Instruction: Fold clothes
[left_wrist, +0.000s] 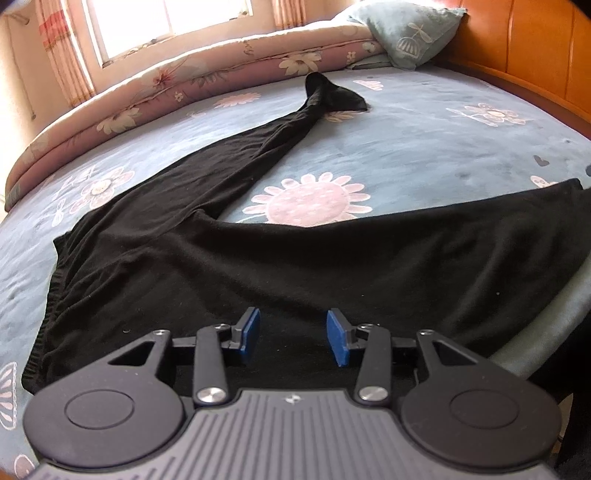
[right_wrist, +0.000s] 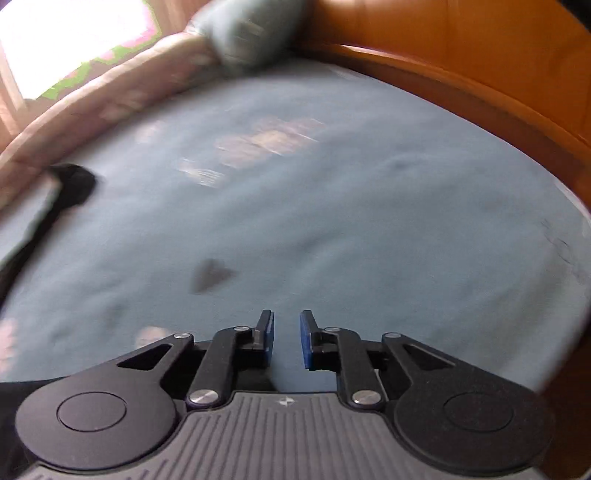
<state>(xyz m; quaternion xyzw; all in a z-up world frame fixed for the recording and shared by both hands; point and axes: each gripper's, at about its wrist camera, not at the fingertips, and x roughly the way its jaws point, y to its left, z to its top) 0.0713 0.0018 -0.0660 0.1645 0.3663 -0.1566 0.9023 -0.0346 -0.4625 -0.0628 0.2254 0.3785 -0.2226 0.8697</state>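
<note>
Left gripper (left_wrist: 293, 338) jaws apart, empty, hovering over near part of black trousers (left_wrist: 229, 266), likely lining up grab. Right gripper (right_wrist: 287, 338) narrow gap, empty, over bare bedsheet (right_wrist: 369, 221) beside trousers. Trousers spread flat, unfolded, one leg reaching toward pillow (left_wrist: 410, 33).

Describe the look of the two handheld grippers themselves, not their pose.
The left gripper and right gripper look alike: matte black linkage arms with silver pivot screws, two round black discs at the base, a grey ribbed body with a small diamond mark, and blue pads on the fingers. No cables or sleeves show.
</note>
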